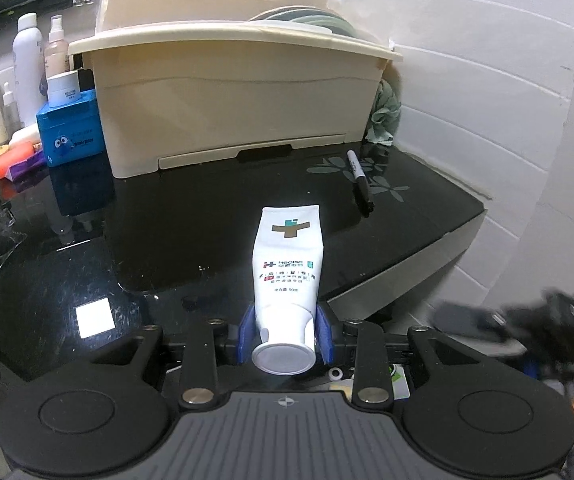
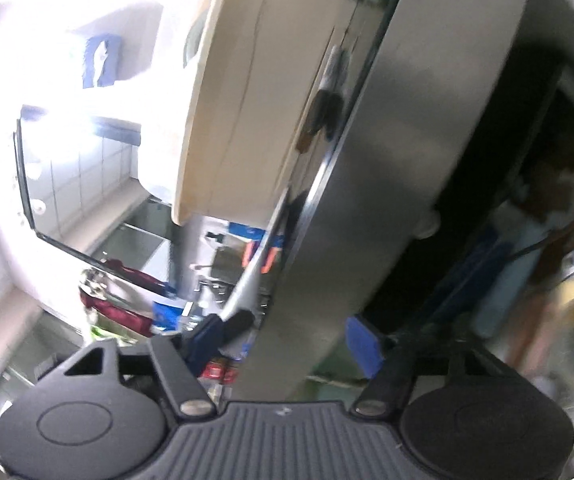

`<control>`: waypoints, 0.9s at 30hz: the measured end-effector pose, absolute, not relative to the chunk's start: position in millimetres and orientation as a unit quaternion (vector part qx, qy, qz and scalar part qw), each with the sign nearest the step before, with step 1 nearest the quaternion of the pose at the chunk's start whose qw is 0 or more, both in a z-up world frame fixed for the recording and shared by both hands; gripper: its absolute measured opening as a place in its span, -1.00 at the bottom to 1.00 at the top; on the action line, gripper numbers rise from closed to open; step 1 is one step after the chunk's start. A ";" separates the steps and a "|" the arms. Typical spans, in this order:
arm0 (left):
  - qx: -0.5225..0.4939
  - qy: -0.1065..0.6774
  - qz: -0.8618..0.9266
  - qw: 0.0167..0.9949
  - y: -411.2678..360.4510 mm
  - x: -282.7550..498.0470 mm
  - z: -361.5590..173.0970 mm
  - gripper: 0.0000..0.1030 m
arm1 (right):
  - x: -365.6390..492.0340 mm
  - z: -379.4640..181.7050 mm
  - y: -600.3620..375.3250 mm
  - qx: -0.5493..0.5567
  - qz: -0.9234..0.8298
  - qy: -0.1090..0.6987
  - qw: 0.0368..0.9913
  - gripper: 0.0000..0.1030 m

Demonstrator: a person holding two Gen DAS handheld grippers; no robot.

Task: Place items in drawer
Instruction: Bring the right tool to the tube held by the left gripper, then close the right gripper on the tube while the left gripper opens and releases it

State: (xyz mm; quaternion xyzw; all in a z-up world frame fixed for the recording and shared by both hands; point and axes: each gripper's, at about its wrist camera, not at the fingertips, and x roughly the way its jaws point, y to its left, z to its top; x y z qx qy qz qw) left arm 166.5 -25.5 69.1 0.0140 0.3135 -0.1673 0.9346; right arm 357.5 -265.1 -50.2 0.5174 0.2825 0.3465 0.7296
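Note:
My left gripper (image 1: 285,334) is shut on a white tube (image 1: 287,264) with a cross logo, gripped near its cap, held above the black glossy top (image 1: 207,208). A black marker (image 1: 361,182) lies further back on that top. My right gripper (image 2: 287,340) is open, rolled sideways, with its blue pads on either side of a silver panel edge (image 2: 367,200). To the right of the panel is a dark opening (image 2: 487,200) with blurred items inside. The right view is blurred. The right gripper also shows blurred in the left wrist view (image 1: 527,320).
A beige plastic dish rack (image 1: 239,100) stands at the back of the top. A blue box (image 1: 71,128) with a small jar, bottles (image 1: 29,68) and an orange item stand at left. A white tiled wall (image 1: 487,100) is at right.

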 end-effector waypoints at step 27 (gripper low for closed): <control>0.024 0.316 -0.222 0.922 -28.1 109.8 58.0 -0.38 | 365.6 -30.1 -212.9 0.497 0.382 0.301 0.719 -0.62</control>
